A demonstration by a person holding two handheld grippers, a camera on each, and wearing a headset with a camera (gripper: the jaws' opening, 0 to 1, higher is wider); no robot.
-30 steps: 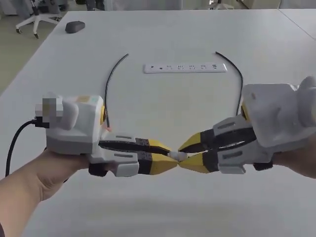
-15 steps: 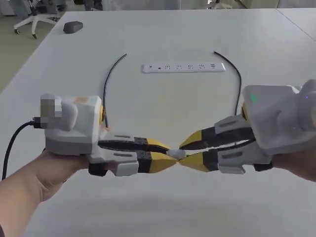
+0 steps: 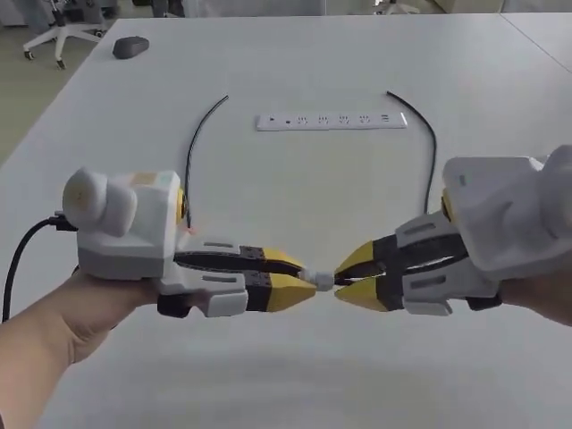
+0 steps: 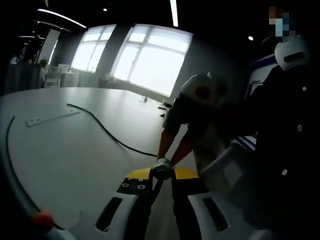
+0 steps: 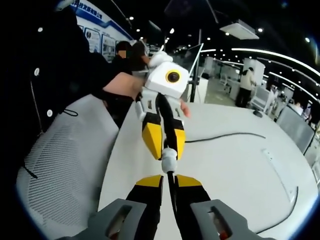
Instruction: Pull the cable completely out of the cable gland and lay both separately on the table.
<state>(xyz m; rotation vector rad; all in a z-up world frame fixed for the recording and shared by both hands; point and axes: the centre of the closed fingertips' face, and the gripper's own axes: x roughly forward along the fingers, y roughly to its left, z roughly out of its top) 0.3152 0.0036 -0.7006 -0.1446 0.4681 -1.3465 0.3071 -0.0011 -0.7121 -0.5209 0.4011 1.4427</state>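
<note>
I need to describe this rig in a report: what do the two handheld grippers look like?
They match. The left gripper and the right gripper each have a boxy white-grey plastic body, black mid-sections and two tapered jaws ending in yellow wedge tips. A black lead trails from the back of the left one. The person wears dark clothing.

We see open counter (image 3: 304, 197) ahead, walled by the left black wire (image 3: 189, 152), the right black wire (image 3: 433, 147) and the power strip (image 3: 331, 120) across the far side. Nearer us, the left gripper (image 3: 308, 279), clamped on the cable gland (image 3: 320, 280), and the right gripper (image 3: 342, 281), pinching the cable (image 3: 336, 281), bar the way tip to tip. The counter on our side of them lies bare, and the mouse (image 3: 130, 46) sits well apart, far left.
</note>
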